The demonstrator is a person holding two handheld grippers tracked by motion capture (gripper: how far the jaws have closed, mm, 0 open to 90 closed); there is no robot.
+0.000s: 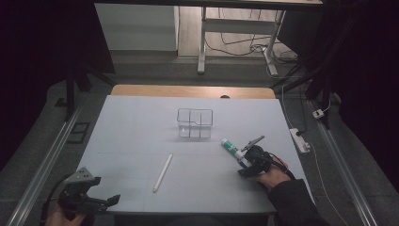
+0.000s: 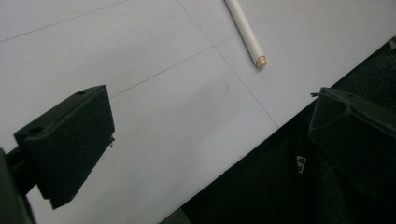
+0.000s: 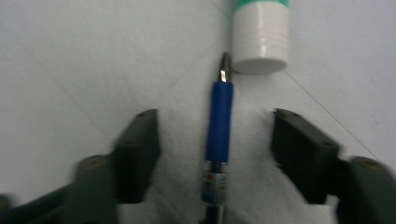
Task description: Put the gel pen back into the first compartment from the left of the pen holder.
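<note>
One blue pen point(image 3: 219, 121) lies flat on the white bench point(image 1: 141, 127) between the spread jaws of our right hand-held gripper point(image 3: 215, 154), its tip just beside the white cap of a green-and-white tube point(image 3: 260, 35); we judge the grasp is about to be made, with lifting and placing left. Our left hand-held gripper point(image 2: 205, 140) waits spread at the bench's near edge, near a white stick point(image 2: 246, 32), while a clear divided container point(image 1: 195, 123) stands farther back. No label is sharp enough to read.

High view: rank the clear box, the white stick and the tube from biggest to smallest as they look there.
1. Clear box: largest overall.
2. White stick: longest, but thin.
3. Tube: shortest; its near end is partly hidden by the right tongs, so this is less sure.
</note>
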